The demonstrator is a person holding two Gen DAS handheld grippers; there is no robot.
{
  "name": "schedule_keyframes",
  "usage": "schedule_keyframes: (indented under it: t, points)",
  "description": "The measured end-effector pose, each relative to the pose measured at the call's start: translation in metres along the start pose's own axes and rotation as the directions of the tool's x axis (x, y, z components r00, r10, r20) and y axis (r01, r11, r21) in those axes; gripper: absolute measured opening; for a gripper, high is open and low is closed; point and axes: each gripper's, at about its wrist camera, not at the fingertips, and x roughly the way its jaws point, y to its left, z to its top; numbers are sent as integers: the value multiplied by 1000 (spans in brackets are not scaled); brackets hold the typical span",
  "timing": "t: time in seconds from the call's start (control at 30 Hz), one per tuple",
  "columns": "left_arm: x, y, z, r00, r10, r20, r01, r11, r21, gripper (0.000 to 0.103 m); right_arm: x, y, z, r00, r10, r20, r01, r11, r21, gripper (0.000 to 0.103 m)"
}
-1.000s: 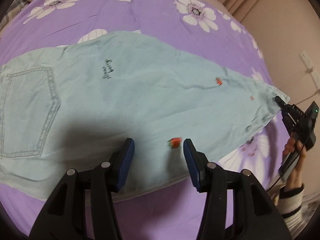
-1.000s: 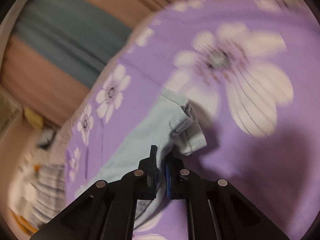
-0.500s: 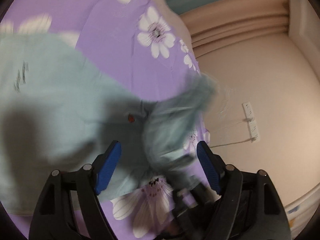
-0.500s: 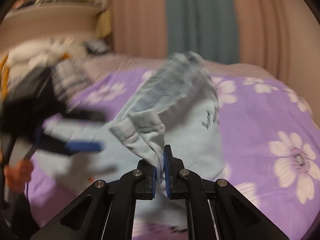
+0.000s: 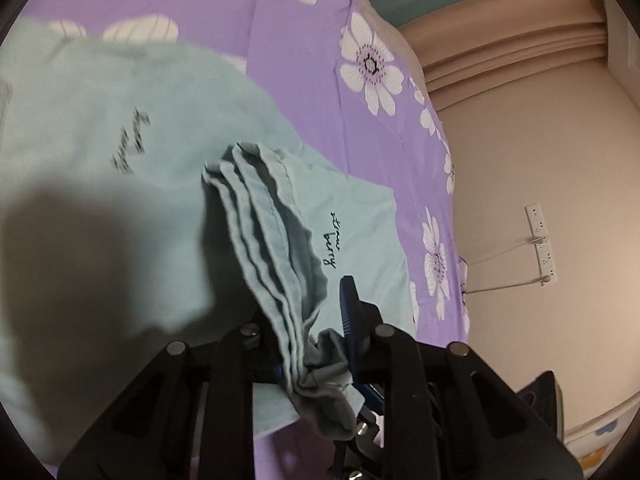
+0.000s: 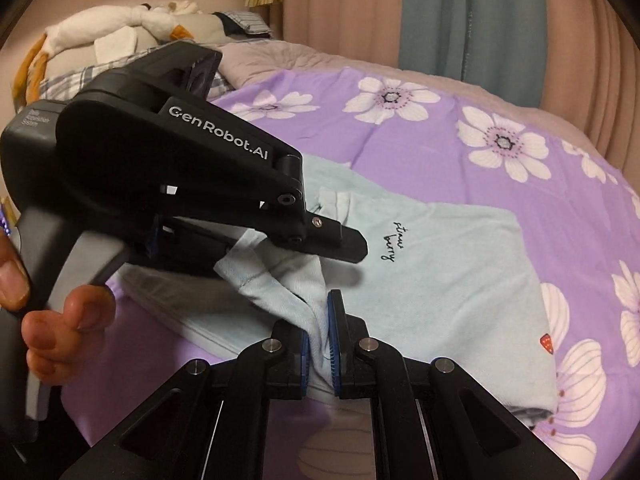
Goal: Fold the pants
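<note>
The pants [image 5: 120, 208] are pale blue-green denim, spread flat on a purple flowered bed [image 5: 304, 64]. The leg end is folded back over the rest, so the cloth lies doubled, with a small red strawberry patch [image 6: 546, 343] near the fold. Dark stitched script reads "straw berry" [image 6: 394, 240] on the upper layer. The layered hem [image 5: 272, 240] is bunched and lifted, pinched on both sides.

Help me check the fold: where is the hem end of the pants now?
The hem is bunched between both grippers: the left gripper clamps it low in its own view, and the right gripper pinches it at bottom center, above the purple bedspread.
</note>
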Motion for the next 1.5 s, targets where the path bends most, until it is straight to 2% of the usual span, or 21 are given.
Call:
schedule_keyframes:
  t: [0.1,0.13,0.2,0.23,0.27,0.33,0.47,0.53,0.57,0.6,0.67,0.7,0.8,0.87,0.9,0.97,1.07,1.17,1.27,1.4,1.5]
  points:
    - [-1,4,8,999,49,12,-50,998,37,22,7,11,6,999,-33,-1,33,999,-25,8]
    - [-2,6,10,992,126,22,-127,990,67,21,10,13,7,999,-39,-9,38,999,-28,8]
    - [-5,16,9,983,182,11,-183,980,73,21,22,18,4,996,-49,-73,46,998,-41,10]
    - [-10,24,7,983,183,10,-184,981,65,23,27,18,3,994,-43,-99,40,999,-33,14]
    - [-15,30,5,981,193,17,-193,979,65,22,26,18,0,994,-11,-110,9,1000,-20,17]
    - [-25,37,3,975,221,33,-223,972,69,22,20,14,-1,991,67,-113,-68,998,-5,31]
    - [-45,38,3,970,237,63,-240,969,60,22,-3,-9,0,974,205,-95,-195,975,103,35]
    - [-53,27,0,975,207,85,-214,974,76,22,-12,-26,3,972,224,-66,-211,963,169,35]
    - [-55,19,-2,979,183,90,-190,978,89,24,-15,-37,5,975,216,-49,-202,958,203,35]
    - [-54,9,-3,983,157,91,-167,980,109,30,-16,-46,7,980,197,-39,-183,956,228,35]
    - [-44,-12,-6,990,118,83,-130,977,170,37,-14,-61,8,988,148,-50,-127,949,288,35]
    - [-39,-18,-8,991,114,75,-127,974,190,37,-10,-68,8,988,140,-57,-115,941,319,35]
    - [-16,-20,-10,988,146,46,-152,968,199,35,1,-77,0,986,146,-76,-107,918,382,33]
    - [1,-11,-14,972,234,27,-234,952,199,34,12,-79,-7,980,151,-128,-88,912,400,29]
    - [7,-4,-17,964,266,6,-262,944,199,27,17,-77,-10,975,152,-159,-78,915,396,27]
    - [4,6,-31,963,268,11,-264,940,215,19,16,-70,-10,972,142,-189,-68,934,351,26]
    - [-5,9,-41,961,275,34,-275,932,235,19,11,-63,-2,967,125,-220,-56,954,294,25]
    - [-6,17,-38,965,261,32,-262,944,201,19,17,-53,15,972,155,-179,-110,964,241,25]
    - [-5,18,-37,964,266,31,-266,942,204,19,38,-37,34,969,159,-186,-128,977,171,25]
    - [-10,17,-40,966,255,37,-257,947,192,19,80,-18,52,947,188,-262,-160,979,126,11]
    - [-12,21,-41,969,243,41,-246,952,180,20,96,1,65,942,193,-274,-177,981,83,5]
